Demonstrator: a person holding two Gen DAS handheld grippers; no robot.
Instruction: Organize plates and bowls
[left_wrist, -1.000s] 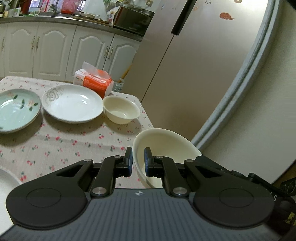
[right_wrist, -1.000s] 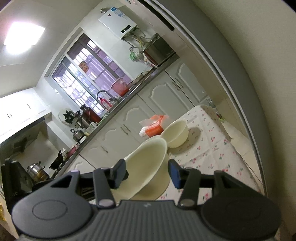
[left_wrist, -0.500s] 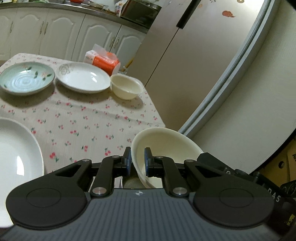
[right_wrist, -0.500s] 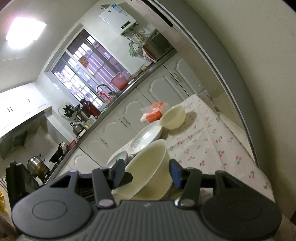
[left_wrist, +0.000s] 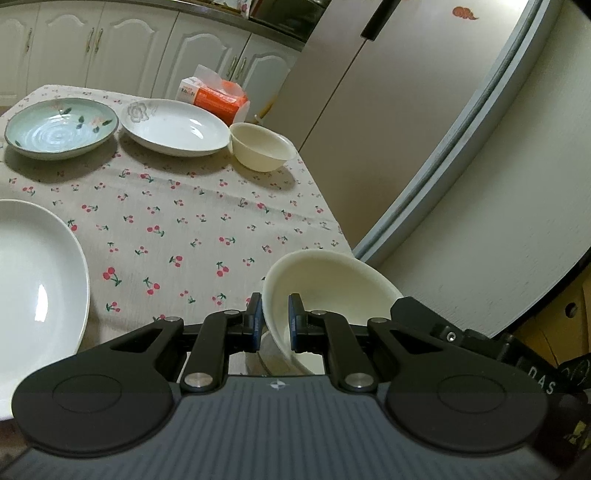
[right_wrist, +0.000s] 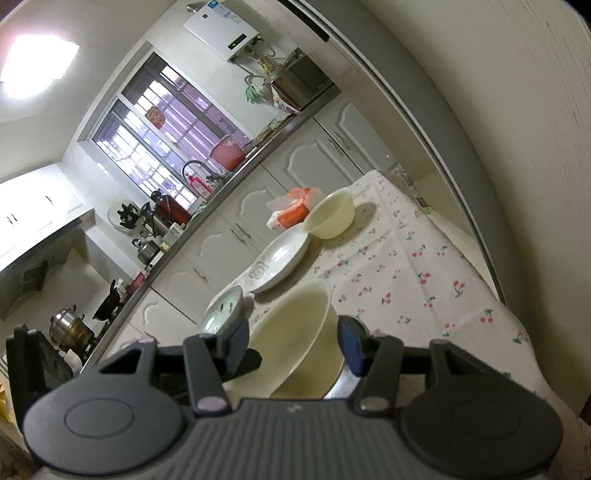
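Observation:
My left gripper (left_wrist: 275, 321) is shut on the rim of a cream bowl (left_wrist: 332, 291), held tilted at the table's near right corner. The same bowl (right_wrist: 291, 343) sits between the fingers of my right gripper (right_wrist: 293, 345), which is open around it without clamping. A second cream bowl (left_wrist: 262, 149) stands at the far right of the table, beside a white flowered plate (left_wrist: 173, 129) and a green plate (left_wrist: 61, 127). A large white plate (left_wrist: 33, 291) lies at the near left.
An orange tissue pack (left_wrist: 214, 94) lies behind the far bowl. The cherry-print tablecloth (left_wrist: 177, 221) covers the table. A fridge (left_wrist: 388, 110) stands close to the table's right edge, and white cabinets (left_wrist: 110, 40) run behind.
Both grippers with the held bowl have drawn back and lower toward the table's near edge; the far dishes look farther off and the large white plate has come into the left view.

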